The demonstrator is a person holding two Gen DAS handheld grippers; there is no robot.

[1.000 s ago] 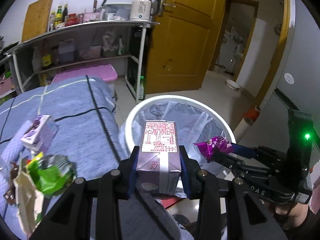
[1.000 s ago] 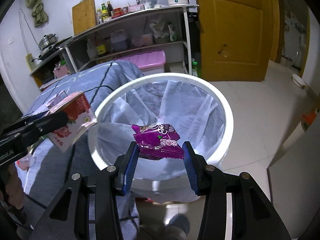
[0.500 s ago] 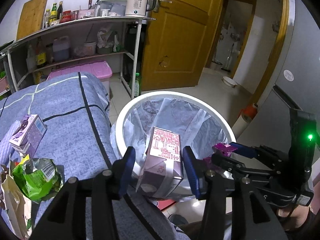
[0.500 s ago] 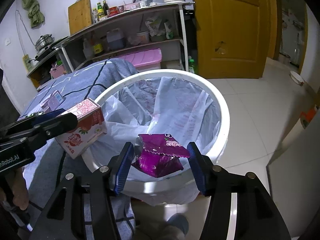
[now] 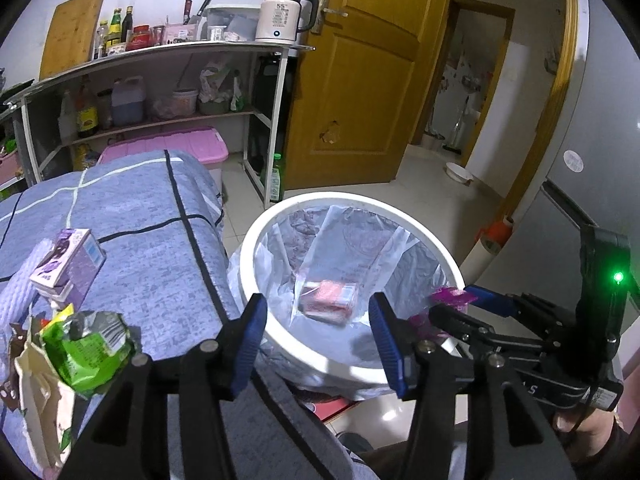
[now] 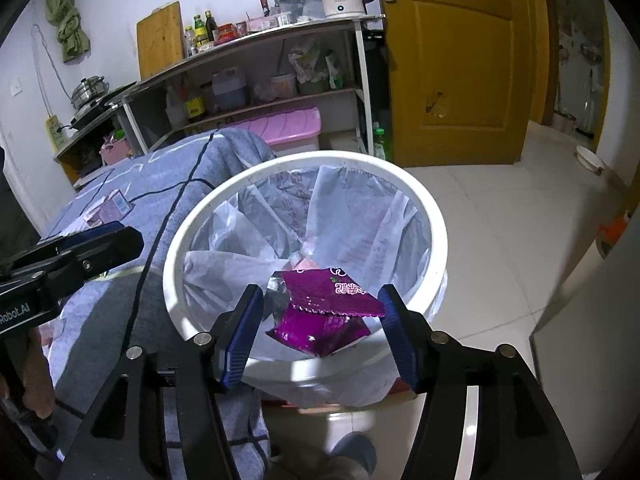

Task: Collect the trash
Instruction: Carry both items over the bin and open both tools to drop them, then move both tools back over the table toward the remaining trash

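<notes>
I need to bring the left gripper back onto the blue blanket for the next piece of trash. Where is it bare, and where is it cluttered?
Bare blanket lies between the purple carton and the bin, along the black stripe. The near-left corner is crowded: the green wrapper and paper scraps sit close beside the carton.

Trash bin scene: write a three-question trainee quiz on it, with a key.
1. True or false: the left gripper is shut on the milk carton.
2. Where is the purple wrapper? A) on the blanket B) between the right gripper's open fingers, above the bin C) on the floor
3. Fill in: the green crumpled bag lies on the ____.

Key: 1 false, the gripper is open and the carton lies inside the bin. 2 B. 3 blanket.
</notes>
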